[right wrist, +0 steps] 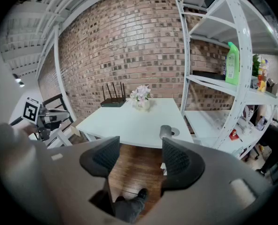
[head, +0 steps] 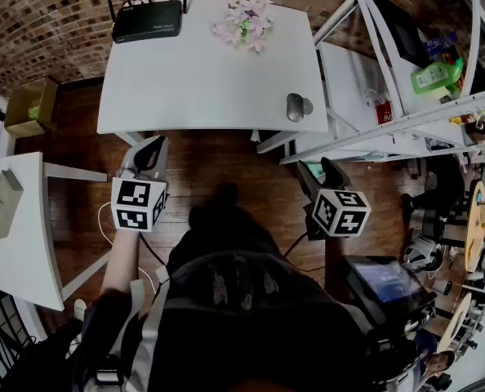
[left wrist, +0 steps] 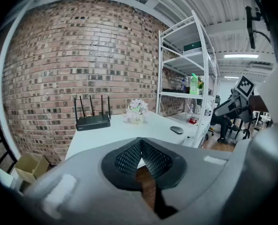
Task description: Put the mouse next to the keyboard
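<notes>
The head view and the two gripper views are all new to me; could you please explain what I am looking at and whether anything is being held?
There is no robot here: a person holds a two-jaw gripper in each hand. The head view looks down from a camera on the person's head. The left gripper shows at its left and the right gripper at its right. The other two pictures come from cameras riding on each gripper, looking along its jaws. On the white table lie a black router, a bunch of flowers and a grey mouse. No keyboard is in view. Nothing is held: the left gripper's jaws are together and empty, and the right's are apart.
</notes>
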Demonstrator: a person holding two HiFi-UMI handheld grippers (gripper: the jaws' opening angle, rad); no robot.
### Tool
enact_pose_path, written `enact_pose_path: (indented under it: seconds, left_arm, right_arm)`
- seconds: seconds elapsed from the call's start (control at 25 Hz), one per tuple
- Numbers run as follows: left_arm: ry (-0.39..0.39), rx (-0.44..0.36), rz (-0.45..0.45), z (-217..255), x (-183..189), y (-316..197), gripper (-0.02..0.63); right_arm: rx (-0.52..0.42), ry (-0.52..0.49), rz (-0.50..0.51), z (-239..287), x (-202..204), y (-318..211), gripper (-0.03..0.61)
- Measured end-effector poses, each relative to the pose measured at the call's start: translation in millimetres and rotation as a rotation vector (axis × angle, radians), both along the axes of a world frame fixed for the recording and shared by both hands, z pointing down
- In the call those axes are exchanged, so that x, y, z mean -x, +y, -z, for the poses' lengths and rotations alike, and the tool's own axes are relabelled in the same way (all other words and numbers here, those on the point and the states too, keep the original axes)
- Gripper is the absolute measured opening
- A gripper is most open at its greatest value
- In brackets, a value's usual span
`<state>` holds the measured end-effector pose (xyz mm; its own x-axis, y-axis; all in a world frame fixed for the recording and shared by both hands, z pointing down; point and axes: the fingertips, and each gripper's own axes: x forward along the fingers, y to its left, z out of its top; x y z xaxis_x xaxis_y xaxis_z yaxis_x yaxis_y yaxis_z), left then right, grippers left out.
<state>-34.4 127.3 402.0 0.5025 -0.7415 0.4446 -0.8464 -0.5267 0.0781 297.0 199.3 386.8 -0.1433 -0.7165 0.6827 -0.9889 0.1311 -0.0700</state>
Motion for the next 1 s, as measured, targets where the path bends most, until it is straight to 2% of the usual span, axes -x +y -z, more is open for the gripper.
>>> enact_pose_path:
  seconds: [0.2, 0.4, 0.52, 0.76, 1.0]
  left_arm:
    - [-0.024, 0.006, 0.008, -9, 9, -24, 0.002]
    - [-0.057, 0.064, 0.038, -24, 13, -51, 0.002]
    - [-0.062, 0.108, 0.037, -29, 1, -76, 0.002]
    - [-0.1, 0.132, 0.004, -32, -32, -115, 0.002]
    - [-0.164, 0.189, 0.003, -44, -49, -139, 0.002]
  right_arm:
    - [0.009, 0.0, 0.01, -19, 0, -48, 0.298]
    - [0.062, 0.024, 0.016, -46, -16, -97, 0.308]
    - [0.114, 0.026, 0.02, -68, -31, -126, 0.308]
    - [0.227, 0.078, 0.046, -126, -61, -172, 0.305]
    - [0.311, 0.065, 0.082, -170, -69, -199, 0.305]
